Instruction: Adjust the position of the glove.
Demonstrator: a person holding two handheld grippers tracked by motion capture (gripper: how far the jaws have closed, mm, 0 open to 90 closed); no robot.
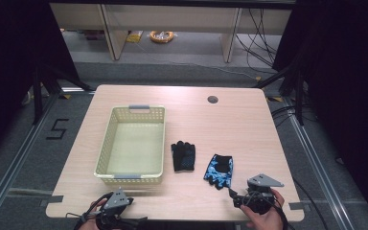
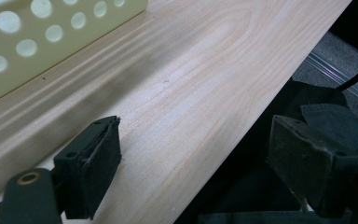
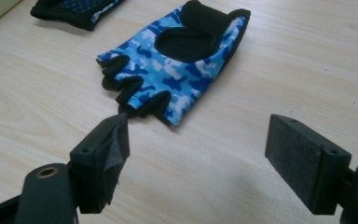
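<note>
While both claws rest at the near edge of the table (image 1: pixel 230 124), neither one holds anything. On the high view the left claw (image 1: pixel 109 211) sits at the near left corner, in front of the cream basket (image 1: pixel 106 143), whose perforated wall also appears at the upper left of the left gripper view (image 2: pixel 51 37). That claw's jaws stand wide apart, with bare wood grain and the table's edge between them; its left pad (image 2: pixel 95 163) hovers over the wood, while the other lies beyond the edge, over dark fabric.

The right claw (image 1: pixel 237 198), held by a hand (image 1: pixel 263 218) at the near right, points toward the blue camouflage glove (image 1: pixel 219 170). On the right gripper view this fingerless glove (image 3: pixel 177 60) lies flat on the table, finger stubs toward the claw (image 3: pixel 198 158), black palm patch and cuff farther off. The jaws are spread wide and clamp nothing; the nearest finger stub lies just beyond the tip of the left pad (image 3: pixel 105 154), and whether the two touch cannot be told.

A second, black glove (image 1: pixel 183 155) lies flat between the basket and the blue glove, apart from both; its edge shows at the top left of the right gripper view (image 3: pixel 70 11). The basket stands upright, with a grey handle (image 1: pixel 139 107) on its far rim.
</note>
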